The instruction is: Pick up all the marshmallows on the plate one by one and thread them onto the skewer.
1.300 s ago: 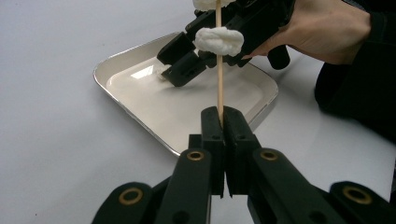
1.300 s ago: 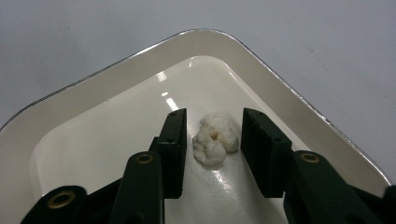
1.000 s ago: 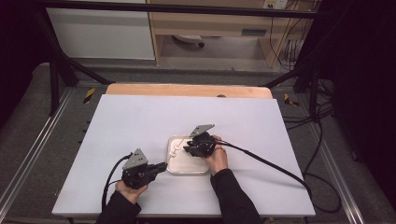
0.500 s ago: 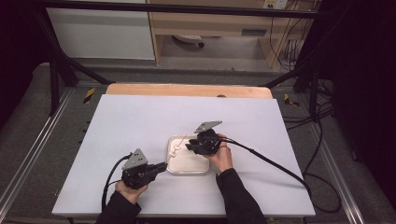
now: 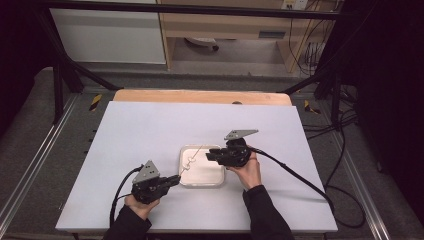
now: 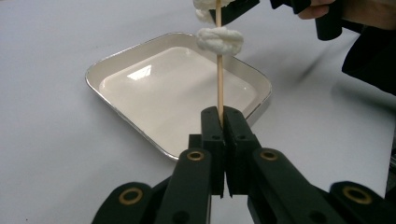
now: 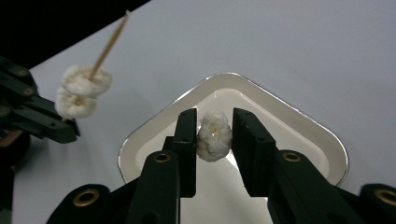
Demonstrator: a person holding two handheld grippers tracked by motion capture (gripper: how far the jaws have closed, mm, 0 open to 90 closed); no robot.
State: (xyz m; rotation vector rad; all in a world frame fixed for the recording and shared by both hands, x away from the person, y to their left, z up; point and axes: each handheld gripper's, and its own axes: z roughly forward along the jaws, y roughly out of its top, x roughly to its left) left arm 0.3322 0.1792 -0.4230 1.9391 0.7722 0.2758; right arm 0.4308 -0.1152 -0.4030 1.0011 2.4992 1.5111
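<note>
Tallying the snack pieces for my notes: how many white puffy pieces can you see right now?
3: two threaded on the skewer, an upper piece and a lower piece; a third piece sits between the right gripper jaws above the tray.

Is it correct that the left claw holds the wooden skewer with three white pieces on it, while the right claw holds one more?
Not quite: the skewer carries two white pieces, as the right gripper view shows. The left claw does hold it, and the right claw holds another piece.
</note>
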